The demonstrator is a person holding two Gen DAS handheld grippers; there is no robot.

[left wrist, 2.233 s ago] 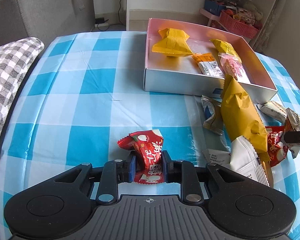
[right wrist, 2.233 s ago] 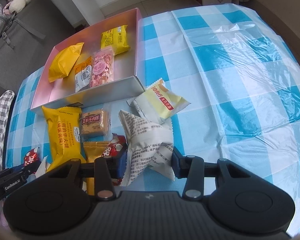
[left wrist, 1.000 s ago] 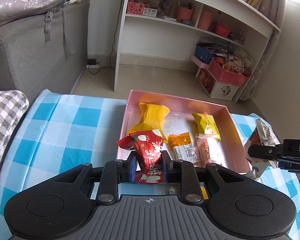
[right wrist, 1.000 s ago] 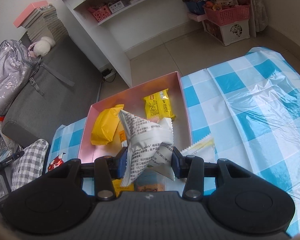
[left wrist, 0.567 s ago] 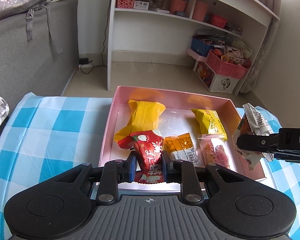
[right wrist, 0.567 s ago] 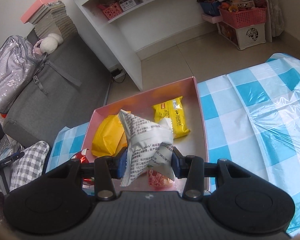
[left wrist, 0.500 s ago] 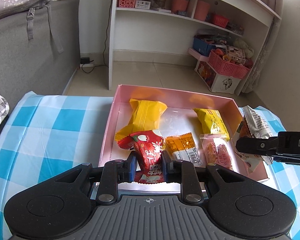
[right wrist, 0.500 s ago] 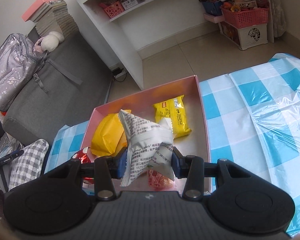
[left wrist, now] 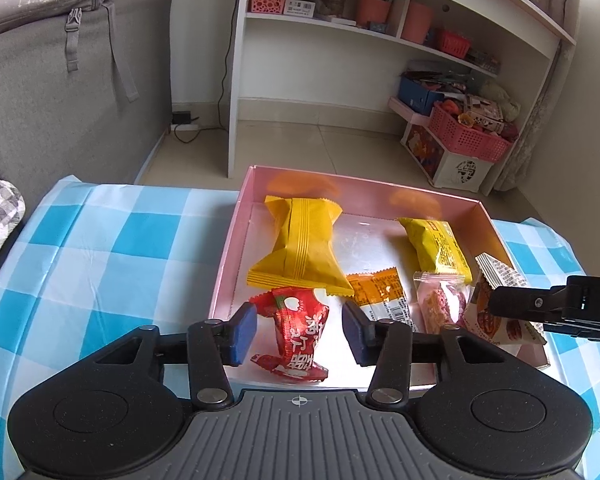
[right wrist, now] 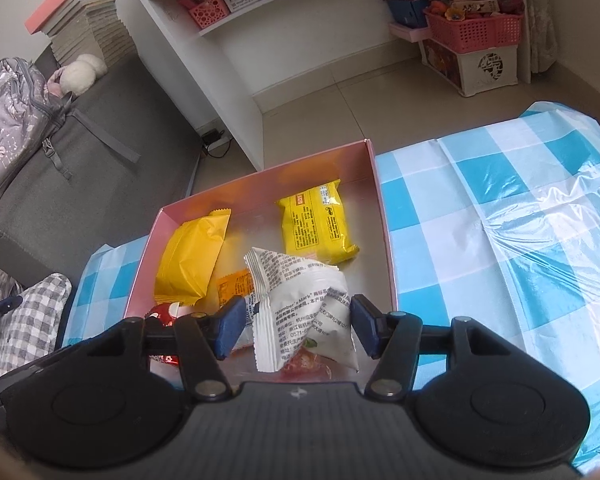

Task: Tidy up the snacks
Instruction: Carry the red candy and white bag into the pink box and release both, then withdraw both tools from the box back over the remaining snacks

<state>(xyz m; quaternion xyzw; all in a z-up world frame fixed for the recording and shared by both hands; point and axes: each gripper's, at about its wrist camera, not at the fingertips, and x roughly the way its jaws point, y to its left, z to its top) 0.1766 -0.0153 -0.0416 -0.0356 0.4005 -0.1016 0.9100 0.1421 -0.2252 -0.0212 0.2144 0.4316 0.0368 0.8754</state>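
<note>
Both grippers hang over the near end of the pink box. My left gripper is opening; the red snack packet stands between its blue pads, clear of both. My right gripper is opening too, and the white printed packet sits loose between its pads, over a pink snack. In the left wrist view that white packet shows at the box's right wall behind the right gripper's finger. A yellow pillow pack, a yellow bar pack and an orange packet lie inside.
The box rests on a blue-and-white checked tablecloth. A grey sofa with a bag stands at the left. White shelves and pink baskets line the far wall. A checked cushion lies left of the table.
Both grippers sank over the pink box, then their jaws spread. The red packet and the white packet, gripped before, are now free of the pads.
</note>
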